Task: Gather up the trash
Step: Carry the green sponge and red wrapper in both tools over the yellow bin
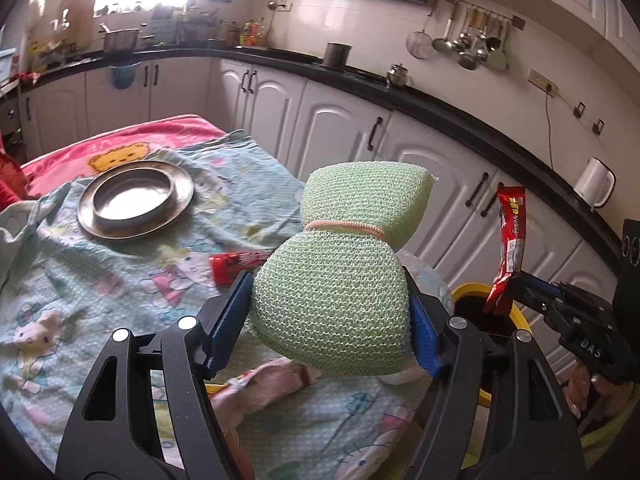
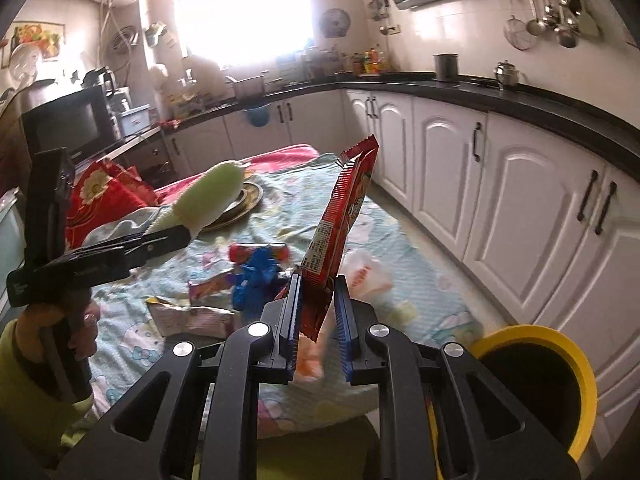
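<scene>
Near the bottom of the left wrist view, the left claw (image 1: pixel 332 312) is clamped around a green mesh scrubber (image 1: pixel 340 264) with a pink band pinching its middle, so it fills the centre of the frame. Over in the right wrist view, the right claw (image 2: pixel 318 312) is squeezed tight on a red snack wrapper (image 2: pixel 340 224) that sticks upright from the blue pads. Just lower right of it sits the yellow-rimmed trash bin (image 2: pixel 568 344), dark inside. Past the claws, the table's cartoon-print cloth (image 2: pixel 400 248) carries more litter: a crumpled blue wrapper (image 2: pixel 258 278), a red packet (image 1: pixel 236 266), and a pale wrapper (image 2: pixel 192 314) at left. Further back, upper left, is a round metal plate (image 1: pixel 136 204), then white kitchen cabinets (image 1: pixel 340 128).
</scene>
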